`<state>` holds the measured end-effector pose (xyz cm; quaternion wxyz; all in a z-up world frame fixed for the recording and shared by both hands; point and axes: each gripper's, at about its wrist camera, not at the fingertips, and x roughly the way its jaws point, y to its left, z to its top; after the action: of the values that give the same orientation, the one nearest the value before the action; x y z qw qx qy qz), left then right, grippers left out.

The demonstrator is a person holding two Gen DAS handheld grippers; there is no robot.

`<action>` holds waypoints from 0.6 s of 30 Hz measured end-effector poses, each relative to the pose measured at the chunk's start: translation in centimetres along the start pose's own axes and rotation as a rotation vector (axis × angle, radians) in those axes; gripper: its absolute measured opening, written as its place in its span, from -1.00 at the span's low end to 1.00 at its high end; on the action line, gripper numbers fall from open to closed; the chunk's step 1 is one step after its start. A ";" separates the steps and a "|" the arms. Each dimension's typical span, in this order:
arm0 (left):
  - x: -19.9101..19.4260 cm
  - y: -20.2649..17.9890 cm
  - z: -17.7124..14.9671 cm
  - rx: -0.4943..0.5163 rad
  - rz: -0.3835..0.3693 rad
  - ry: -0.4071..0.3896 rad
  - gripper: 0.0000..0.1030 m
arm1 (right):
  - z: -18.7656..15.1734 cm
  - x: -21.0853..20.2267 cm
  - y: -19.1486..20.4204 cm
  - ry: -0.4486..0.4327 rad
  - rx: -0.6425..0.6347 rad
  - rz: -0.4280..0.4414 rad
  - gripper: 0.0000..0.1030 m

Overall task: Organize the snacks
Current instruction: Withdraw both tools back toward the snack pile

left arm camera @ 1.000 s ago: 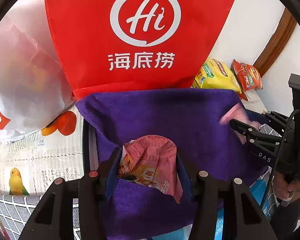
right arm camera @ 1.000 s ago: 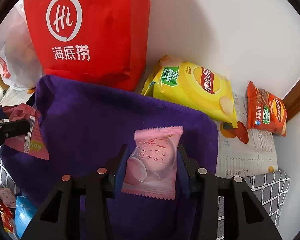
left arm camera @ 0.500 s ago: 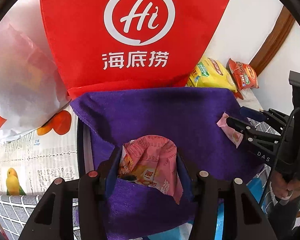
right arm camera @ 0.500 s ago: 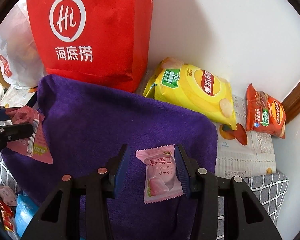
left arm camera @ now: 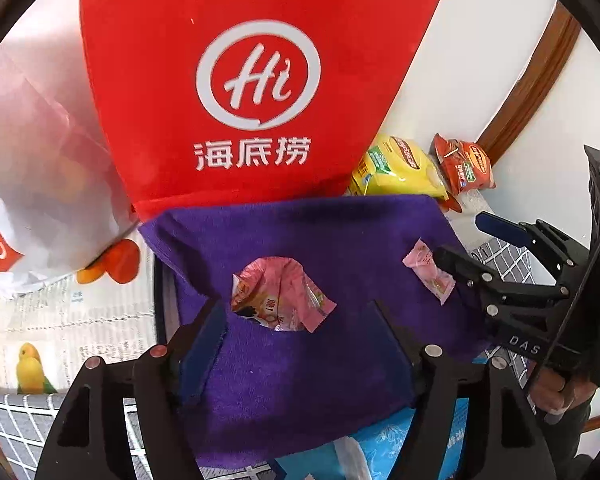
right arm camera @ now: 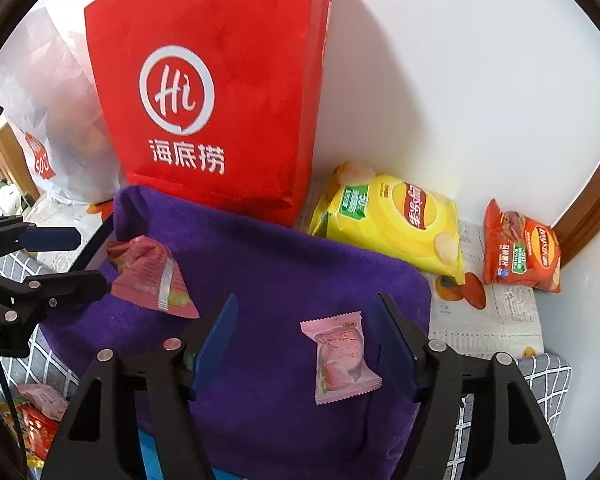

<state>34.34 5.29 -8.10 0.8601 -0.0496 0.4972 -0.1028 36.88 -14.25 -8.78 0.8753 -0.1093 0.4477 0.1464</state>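
Snacks lie loose on the purple towel (right arm camera: 284, 272): the crumpled pink packet (left arm camera: 278, 296) rests on it between the spread fingers of the left tool (left arm camera: 300, 320), which has just been opening and grips nothing. The smaller pink candy (right arm camera: 342, 358) lies flat on the towel between the parted fingers of the right tool (right arm camera: 306, 332), whose jaws have likewise just been opening and hold nothing. Behind the towel stands the red bag (right arm camera: 220, 92); beside the towel's far right corner lie the yellow chip bag (right arm camera: 392, 224) and, farther off, the orange chip bag (right arm camera: 520, 248).
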 end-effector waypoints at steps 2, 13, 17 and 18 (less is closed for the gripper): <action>-0.7 0.0 0.1 0.008 0.029 -0.011 0.41 | 0.1 -0.4 0.3 -0.005 0.013 -0.006 0.43; -5.1 -2.1 -0.3 0.067 0.097 -0.099 0.58 | -1.8 -3.7 0.4 0.054 0.053 -0.177 0.52; -6.1 -3.5 -0.9 0.099 0.093 -0.110 0.57 | -3.5 -6.4 -0.2 0.018 0.096 -0.176 0.52; -6.5 -3.8 -1.0 0.104 0.086 -0.118 0.57 | -4.0 -7.3 -0.3 -0.001 0.103 -0.172 0.52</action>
<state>29.84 3.06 -2.43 0.8928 0.0107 0.4415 -0.0885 29.92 -16.94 -5.15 0.8893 -0.1021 0.4432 0.0474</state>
